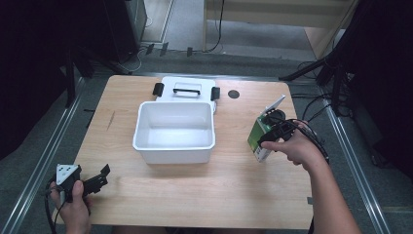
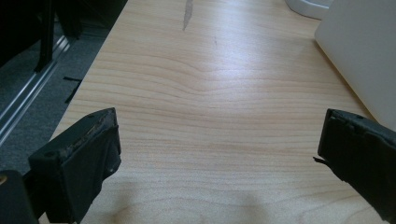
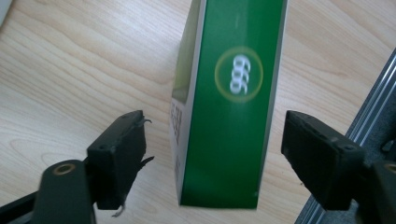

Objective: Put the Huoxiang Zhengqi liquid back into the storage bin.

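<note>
We read the blurred print on the green box (image 3: pixel 229 116) only roughly — perhaps 666 — and its top runs off the frame; the white bin (image 2: pixel 364 51) is cropped there too.

Overhead view and both close claw views share the table (image 1: pixel 195 195).

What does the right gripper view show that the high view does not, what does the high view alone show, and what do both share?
Right gripper view alone: the green box's face with a ringed "999" mark, and small print down its white side. The right claw stands open, the box between its jaws.

High view alone: the white bin, its lid behind it, both hands, and the left claw.

Both: the box, the right claw and the wooden table.
</note>
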`<state>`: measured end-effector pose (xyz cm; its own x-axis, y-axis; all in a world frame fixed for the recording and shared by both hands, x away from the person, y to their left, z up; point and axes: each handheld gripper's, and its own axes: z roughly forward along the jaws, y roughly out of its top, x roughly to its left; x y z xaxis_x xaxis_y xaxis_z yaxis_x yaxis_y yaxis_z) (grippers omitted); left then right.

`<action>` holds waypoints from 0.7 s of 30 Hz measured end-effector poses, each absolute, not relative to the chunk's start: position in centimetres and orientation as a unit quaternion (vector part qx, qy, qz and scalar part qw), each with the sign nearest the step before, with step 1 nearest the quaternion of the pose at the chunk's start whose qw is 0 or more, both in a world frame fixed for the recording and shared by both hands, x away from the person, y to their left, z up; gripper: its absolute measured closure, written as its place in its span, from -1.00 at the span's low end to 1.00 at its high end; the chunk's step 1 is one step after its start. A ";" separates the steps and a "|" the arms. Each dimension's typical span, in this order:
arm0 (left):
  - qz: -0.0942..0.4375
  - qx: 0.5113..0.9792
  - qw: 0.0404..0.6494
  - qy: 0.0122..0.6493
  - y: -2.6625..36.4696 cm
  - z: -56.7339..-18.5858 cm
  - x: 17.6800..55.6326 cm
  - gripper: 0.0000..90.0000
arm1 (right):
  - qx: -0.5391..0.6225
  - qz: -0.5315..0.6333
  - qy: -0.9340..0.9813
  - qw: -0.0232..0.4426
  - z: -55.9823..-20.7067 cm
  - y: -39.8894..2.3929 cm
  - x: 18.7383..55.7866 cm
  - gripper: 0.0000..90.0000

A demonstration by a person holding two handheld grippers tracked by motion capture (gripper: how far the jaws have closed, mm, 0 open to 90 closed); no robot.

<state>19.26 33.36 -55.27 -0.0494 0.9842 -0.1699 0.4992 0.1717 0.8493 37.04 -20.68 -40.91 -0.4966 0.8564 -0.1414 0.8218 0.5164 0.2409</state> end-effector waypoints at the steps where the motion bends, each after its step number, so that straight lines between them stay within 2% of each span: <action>1: 0.307 0.566 0.394 0.656 33.4 -55.3 19.2 -1.00 | 0.486 0.070 0.863 0.122 -40.9 -20.5 37.3 -0.46; 7: 0.306 0.566 0.395 0.656 33.4 -55.3 19.3 -1.00 | 0.490 0.061 0.862 0.111 -40.7 -19.9 38.2 -0.29; 12: 0.306 0.564 0.396 0.656 33.4 -55.3 19.3 -1.00 | 0.495 0.056 0.864 0.076 -40.8 -19.8 39.0 -0.01; 21: 0.306 0.565 0.396 0.656 33.4 -55.3 19.3 -1.00 | 0.505 0.052 0.859 0.065 -41.1 -19.7 40.0 0.13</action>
<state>19.27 33.42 -55.28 -0.0487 0.9834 -0.1746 0.4989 0.1754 0.8487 40.01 -19.71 -41.07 -0.4824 0.8740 -0.0590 0.8606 0.4854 0.1538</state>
